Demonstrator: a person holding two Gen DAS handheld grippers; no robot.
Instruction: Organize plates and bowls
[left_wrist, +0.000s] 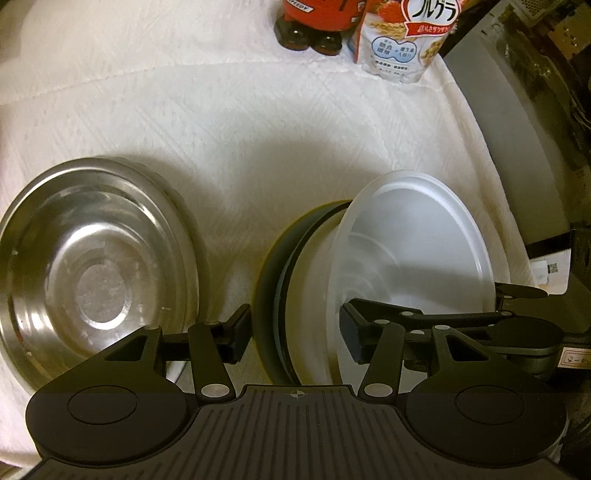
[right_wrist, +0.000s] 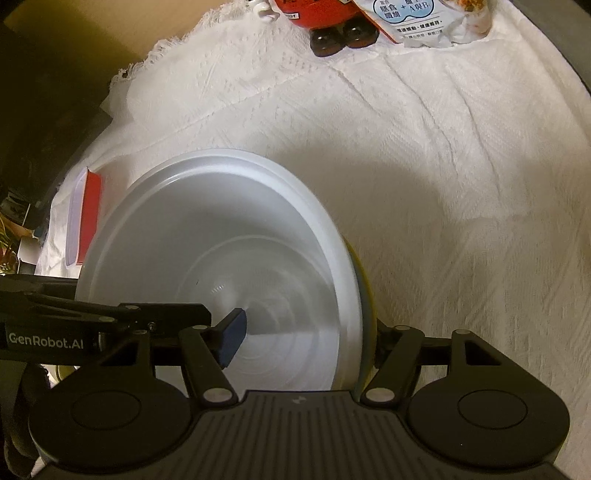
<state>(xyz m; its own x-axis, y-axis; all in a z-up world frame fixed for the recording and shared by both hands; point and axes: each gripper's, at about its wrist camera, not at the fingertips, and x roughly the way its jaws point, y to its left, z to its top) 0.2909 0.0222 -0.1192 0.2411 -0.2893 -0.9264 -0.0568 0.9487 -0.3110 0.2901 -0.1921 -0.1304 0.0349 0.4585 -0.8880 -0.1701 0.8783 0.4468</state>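
Observation:
A frosted white plastic bowl (left_wrist: 413, 258) sits nested on a dark, yellow-rimmed bowl (left_wrist: 271, 295) on the white cloth; it also shows in the right wrist view (right_wrist: 221, 236), with the yellow rim (right_wrist: 365, 291) at its right. My left gripper (left_wrist: 295, 332) is open and straddles the left side of this stack, one finger outside and one inside the white bowl. My right gripper (right_wrist: 306, 339) is open and straddles the stack's right wall. A stainless steel bowl (left_wrist: 96, 266) stands to the left, apart from the stack.
A red toy figure (left_wrist: 314, 22) and a cereal bag (left_wrist: 402, 40) stand at the far edge of the white cloth (left_wrist: 258, 122). A red box with a clear lid (right_wrist: 83, 221) lies left of the stack. The table edge runs along the right (left_wrist: 517, 155).

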